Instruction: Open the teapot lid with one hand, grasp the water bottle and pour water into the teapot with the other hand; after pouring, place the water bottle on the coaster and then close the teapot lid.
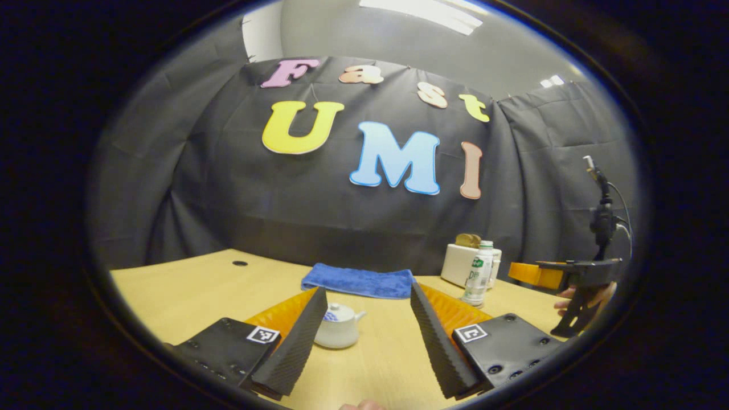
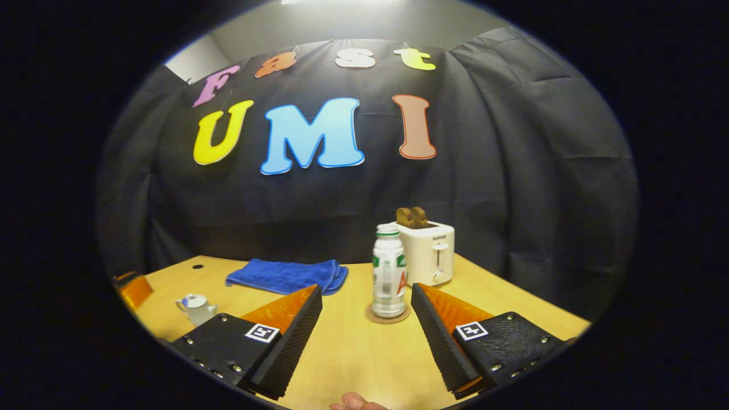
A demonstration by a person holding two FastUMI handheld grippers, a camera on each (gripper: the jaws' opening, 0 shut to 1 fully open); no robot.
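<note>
Teapot [image 1: 337,327] on wooden table [image 1: 188,290], black cloth wall [image 1: 239,188] behind.

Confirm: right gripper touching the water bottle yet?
Apart. The right gripper view shows bare table between the open right gripper and the water bottle on its coaster.

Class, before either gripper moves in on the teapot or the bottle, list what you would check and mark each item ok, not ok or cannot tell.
1. Left gripper jaws open, with the teapot ahead between them: ok.
2. Teapot lid seated on the pot, ready to lift: ok.
3. Right gripper jaws open and lined up on the water bottle: ok.
4. Bottle upright on the coaster: ok.
5. Bottle cap off for pouring: cannot tell.
6. Toaster and blue towel stand behind the bottle, out of the path: ok.
</note>
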